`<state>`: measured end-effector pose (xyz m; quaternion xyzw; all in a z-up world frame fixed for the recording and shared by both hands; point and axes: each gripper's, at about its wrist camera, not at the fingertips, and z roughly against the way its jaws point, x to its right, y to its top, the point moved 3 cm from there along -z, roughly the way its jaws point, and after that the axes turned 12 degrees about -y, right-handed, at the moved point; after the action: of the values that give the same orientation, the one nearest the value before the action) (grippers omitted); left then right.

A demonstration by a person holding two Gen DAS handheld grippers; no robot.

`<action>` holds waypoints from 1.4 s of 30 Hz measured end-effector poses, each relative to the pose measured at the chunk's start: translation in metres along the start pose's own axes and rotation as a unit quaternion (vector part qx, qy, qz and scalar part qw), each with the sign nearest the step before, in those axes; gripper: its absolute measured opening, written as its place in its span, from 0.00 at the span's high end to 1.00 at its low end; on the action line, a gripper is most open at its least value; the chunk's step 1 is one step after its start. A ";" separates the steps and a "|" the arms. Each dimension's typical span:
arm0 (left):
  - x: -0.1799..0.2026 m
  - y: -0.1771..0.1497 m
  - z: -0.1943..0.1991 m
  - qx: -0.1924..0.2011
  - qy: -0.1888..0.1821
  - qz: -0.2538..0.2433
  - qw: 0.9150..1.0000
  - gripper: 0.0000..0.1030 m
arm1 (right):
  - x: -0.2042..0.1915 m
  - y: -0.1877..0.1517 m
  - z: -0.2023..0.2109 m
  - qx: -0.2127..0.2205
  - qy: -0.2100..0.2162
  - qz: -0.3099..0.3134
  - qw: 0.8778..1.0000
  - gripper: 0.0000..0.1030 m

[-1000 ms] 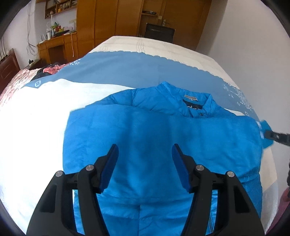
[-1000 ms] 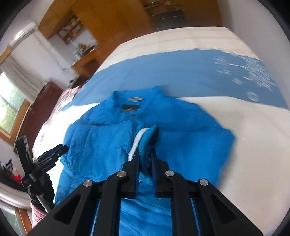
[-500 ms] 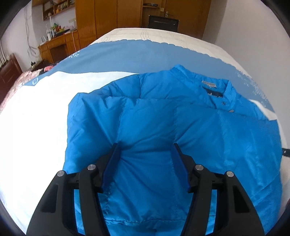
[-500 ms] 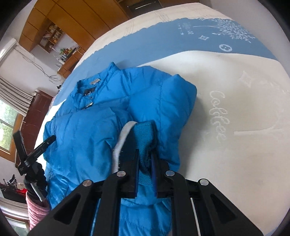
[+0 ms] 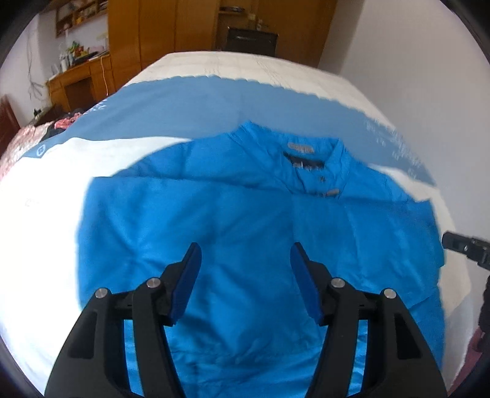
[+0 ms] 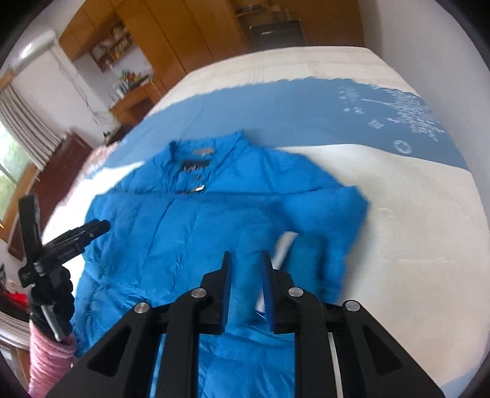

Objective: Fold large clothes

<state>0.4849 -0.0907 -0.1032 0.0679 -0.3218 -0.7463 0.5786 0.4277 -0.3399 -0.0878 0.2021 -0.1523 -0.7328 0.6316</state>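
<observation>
**Inspector:** Start with the left gripper (image 5: 245,254).

**Assistant:** Its jaws are spread wide with nothing between them. It hangs over the lower front of the jacket (image 5: 245,220); whether the blue pads (image 5: 186,281) touch the fabric I cannot tell.

**Inspector:** The right gripper (image 6: 246,257)?

**Assistant:** Parted by a narrow gap, gripping nothing. Jacket fabric shows through the gap. Just to the right of its tips lies the cuff (image 6: 283,248), white lining showing, at the end of a sleeve (image 6: 324,220) folded across the jacket's front.

**Inspector:** Position of the jacket?

**Assistant:** Flat on the bed (image 6: 413,214), front up, collar (image 6: 202,153) toward the far end. It rests on the white part of the bedspread, with the collar reaching the blue band (image 6: 306,107) that crosses the bed.

**Inspector:** Beyond the jacket?

**Assistant:** Left of it, the left gripper's handle shows in a dark glove (image 6: 53,294) with a pink sleeve below. Past the bed's far end stand wooden wardrobes (image 5: 171,27); a desk (image 5: 82,79) is to their left.
</observation>
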 end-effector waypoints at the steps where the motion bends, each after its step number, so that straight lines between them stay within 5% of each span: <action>1: 0.002 -0.003 -0.010 -0.010 0.005 -0.003 1.000 0.42 | -0.003 -0.001 -0.007 -0.008 -0.001 0.002 1.000 0.81; 7: 0.001 -0.018 -0.034 -0.024 0.013 -0.029 0.999 0.41 | -0.006 -0.019 -0.046 -0.049 -0.015 -0.002 0.999 0.84; 16: -0.004 -0.019 -0.042 -0.034 0.007 -0.014 0.999 0.41 | -0.011 -0.025 -0.054 -0.029 -0.031 -0.013 0.999 0.88; 21: -0.011 -0.018 0.014 -0.016 -0.037 0.023 0.999 0.41 | 0.002 -0.037 0.012 0.020 0.065 -0.027 0.997 0.77; 25: -0.026 -0.060 0.104 0.025 -0.025 0.005 0.999 0.26 | 0.009 -0.090 0.071 0.042 0.067 0.023 0.997 0.65; 28: -0.047 -0.103 0.148 0.037 0.027 -0.002 0.999 0.22 | 0.014 -0.150 0.096 0.034 0.061 0.054 0.996 0.55; 31: -0.070 -0.166 0.177 0.022 0.052 0.022 0.998 0.17 | 0.019 -0.209 0.111 0.015 0.075 0.055 0.996 0.52; 37: -0.084 -0.253 0.190 -0.005 0.018 0.094 0.995 0.17 | 0.029 -0.285 0.125 -0.004 0.089 0.007 0.996 0.48; 42: -0.083 -0.284 0.177 -0.018 -0.028 0.126 0.991 0.17 | 0.033 -0.311 0.113 -0.032 0.107 -0.027 0.993 0.48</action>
<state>0.1948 0.0912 -0.1459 -0.0045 -0.3309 -0.6745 0.6600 0.0999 -0.3273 -0.1413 0.2634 -0.0545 -0.7283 0.6302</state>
